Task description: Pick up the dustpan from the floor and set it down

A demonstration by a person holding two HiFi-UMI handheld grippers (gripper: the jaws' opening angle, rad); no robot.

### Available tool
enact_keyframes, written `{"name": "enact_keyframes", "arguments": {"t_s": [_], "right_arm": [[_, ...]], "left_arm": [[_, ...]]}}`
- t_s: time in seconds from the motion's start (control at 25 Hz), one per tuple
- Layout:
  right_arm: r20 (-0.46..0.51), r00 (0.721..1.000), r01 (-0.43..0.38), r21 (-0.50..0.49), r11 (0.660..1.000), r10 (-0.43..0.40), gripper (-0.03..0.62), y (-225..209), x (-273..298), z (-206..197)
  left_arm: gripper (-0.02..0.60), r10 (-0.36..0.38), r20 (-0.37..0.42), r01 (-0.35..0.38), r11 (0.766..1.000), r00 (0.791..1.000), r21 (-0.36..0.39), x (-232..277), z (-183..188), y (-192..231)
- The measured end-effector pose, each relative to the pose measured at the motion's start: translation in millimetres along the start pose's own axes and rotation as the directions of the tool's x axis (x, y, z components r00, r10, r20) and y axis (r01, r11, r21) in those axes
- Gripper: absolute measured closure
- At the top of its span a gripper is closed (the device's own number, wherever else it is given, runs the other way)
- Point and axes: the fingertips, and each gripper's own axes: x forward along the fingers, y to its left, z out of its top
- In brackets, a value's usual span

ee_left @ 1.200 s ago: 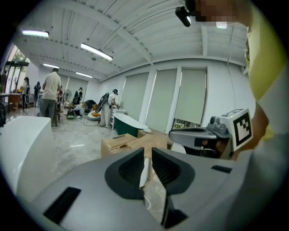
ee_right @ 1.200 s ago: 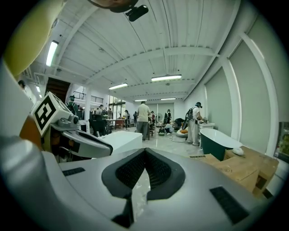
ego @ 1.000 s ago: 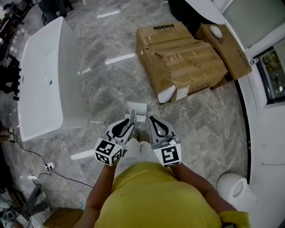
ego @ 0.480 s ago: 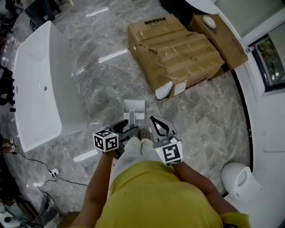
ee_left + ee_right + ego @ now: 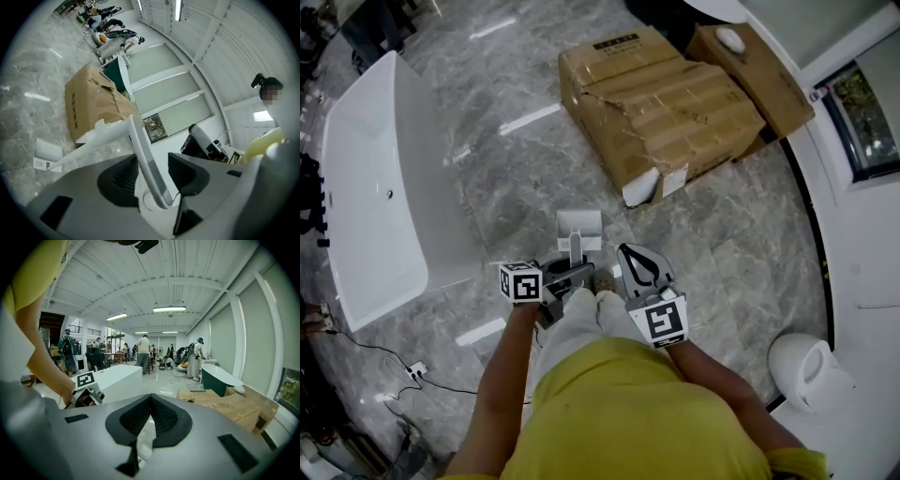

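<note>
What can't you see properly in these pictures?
- Head view: the dustpan handle's end, covered by the left hand-held gripper.
- Head view: print on the cardboard box, too small.
- Head view: the floor underfoot, hidden by the person's yellow shirt.
- Right gripper view: distant people, too small and blurry.

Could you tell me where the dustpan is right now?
Head view, centre: the dustpan rests on the floor between the cardboard box and the person, right of the white bathtub.
</note>
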Motion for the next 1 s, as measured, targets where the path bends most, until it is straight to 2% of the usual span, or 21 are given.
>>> {"name": "enact_keyframes", "arguments": {"t_s": [0.12, 0.28, 0.6, 0.84, 1.0], "right_arm": [[0.001, 1.0, 0.005, 0.005, 1.0, -0.005, 0.583, 0, -1, 1], [-0.003, 1.0, 0.006, 0.003, 1.0, -0.006, 0.583, 2, -1, -1], [0.002, 1.0, 0.009, 0.022, 1.0, -0.009, 0.583, 0, 3, 3], [0.035, 0.999, 0.019, 0.045, 0.999, -0.021, 0.583, -1, 2, 14], [0.055, 0.998, 0.027, 0.057, 0.998, -0.03, 0.583, -3, 0, 23]], "left_arm": [[0.441, 0.032, -0.043, -0.031, 0.999, 0.999, 0.034, 2, -3, 1], [0.442, 0.044, -0.03, -0.042, 0.998, 0.999, 0.052, 0, 2, -3], [0.426, -0.031, 0.095, 0.024, 0.997, 0.995, 0.072, -8, 38, -63], [0.417, -0.058, 0.098, 0.045, 0.99, 0.993, 0.136, -7, 48, -121], [0.416, -0.054, 0.113, 0.034, 0.983, 0.992, 0.178, -10, 53, -144]]}}
